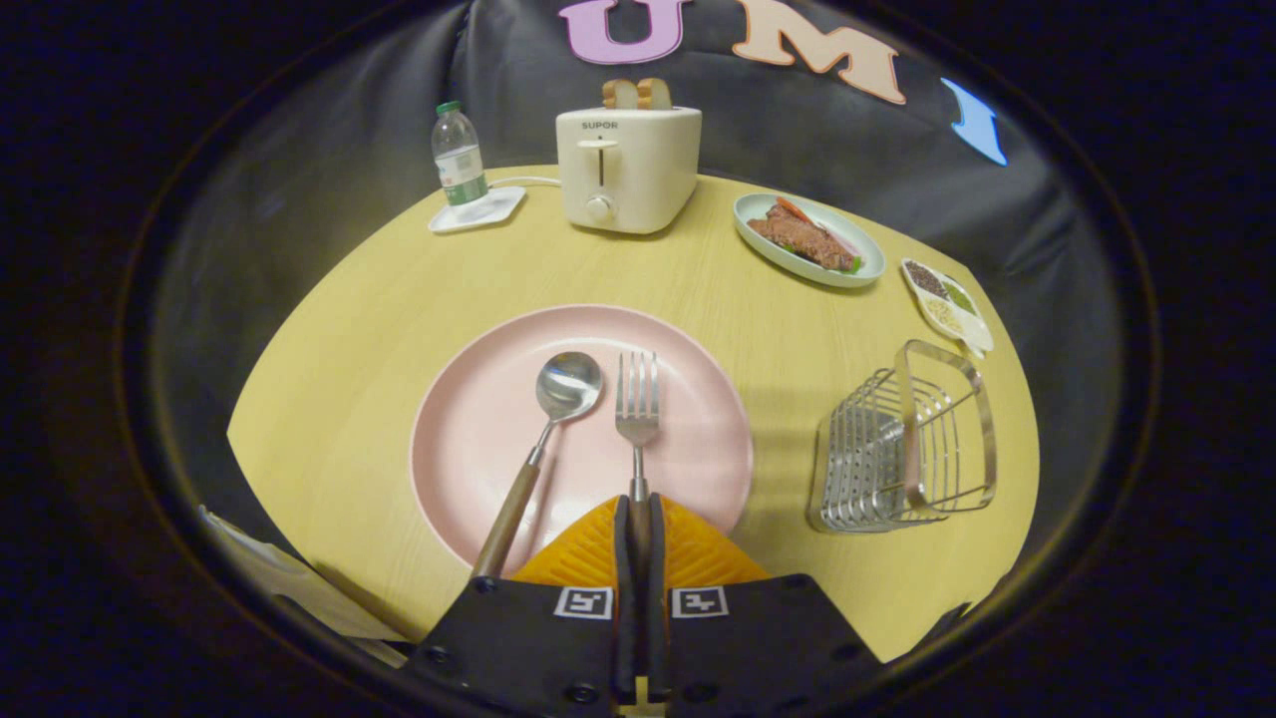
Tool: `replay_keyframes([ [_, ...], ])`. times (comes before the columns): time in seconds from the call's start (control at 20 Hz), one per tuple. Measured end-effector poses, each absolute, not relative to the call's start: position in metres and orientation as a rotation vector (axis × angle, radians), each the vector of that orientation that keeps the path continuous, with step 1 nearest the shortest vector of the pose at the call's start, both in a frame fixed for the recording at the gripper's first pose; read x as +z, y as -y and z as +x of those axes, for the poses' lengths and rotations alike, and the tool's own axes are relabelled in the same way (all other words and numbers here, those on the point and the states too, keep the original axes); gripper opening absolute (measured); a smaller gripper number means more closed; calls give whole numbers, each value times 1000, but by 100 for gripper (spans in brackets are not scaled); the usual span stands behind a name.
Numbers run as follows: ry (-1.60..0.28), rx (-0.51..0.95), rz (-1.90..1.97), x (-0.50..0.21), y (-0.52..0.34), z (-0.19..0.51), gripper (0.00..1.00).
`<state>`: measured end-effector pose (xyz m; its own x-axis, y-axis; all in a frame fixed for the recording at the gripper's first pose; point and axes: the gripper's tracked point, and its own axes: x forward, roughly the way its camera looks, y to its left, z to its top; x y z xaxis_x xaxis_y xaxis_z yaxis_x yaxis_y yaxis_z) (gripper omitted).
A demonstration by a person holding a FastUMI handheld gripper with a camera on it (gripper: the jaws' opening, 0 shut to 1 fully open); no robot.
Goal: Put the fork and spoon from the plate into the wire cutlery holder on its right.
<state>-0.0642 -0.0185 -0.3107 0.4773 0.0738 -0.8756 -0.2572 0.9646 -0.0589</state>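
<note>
gripper view: the gripper (pixel 639 514) clenches the fork (pixel 637 404) handle over the pink plate (pixel 478 419); lifting may nudge the spoon (pixel 558 399) or snag the wire cutlery holder (pixel 902 444) near the tabletop's right edge.

A staged dining spot inside a booth: black cloth hangs as the wall behind a pale wooden worktop (pixel 399 299) laid as for a meal. A toaster (pixel 626 170) with bread in its slots, a water bottle (pixel 459 155), a dish of food (pixel 807 239), a small tray of seasonings (pixel 947 304), a pink plate (pixel 688 439) and a wire cutlery holder (pixel 902 444) give it a kitchen-table look.
</note>
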Motion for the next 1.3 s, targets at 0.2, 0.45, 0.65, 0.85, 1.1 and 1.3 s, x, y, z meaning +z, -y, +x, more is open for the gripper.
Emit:
replay_keyframes([
  [0.2, -1054, 248, -218, -285, 29, -63, 8],
  [0.45, -1073, 281, -225, -258, 55, -62, 8],
  [0.65, -1091, 297, -239, -245, 80, -60, 8],
  [0.85, -1111, 315, -259, -235, 108, -55, 8],
  [1.1, -1128, 324, -306, -229, 142, -49, 8],
  [1.3, -1153, 319, -321, -231, 163, -50, 8],
])
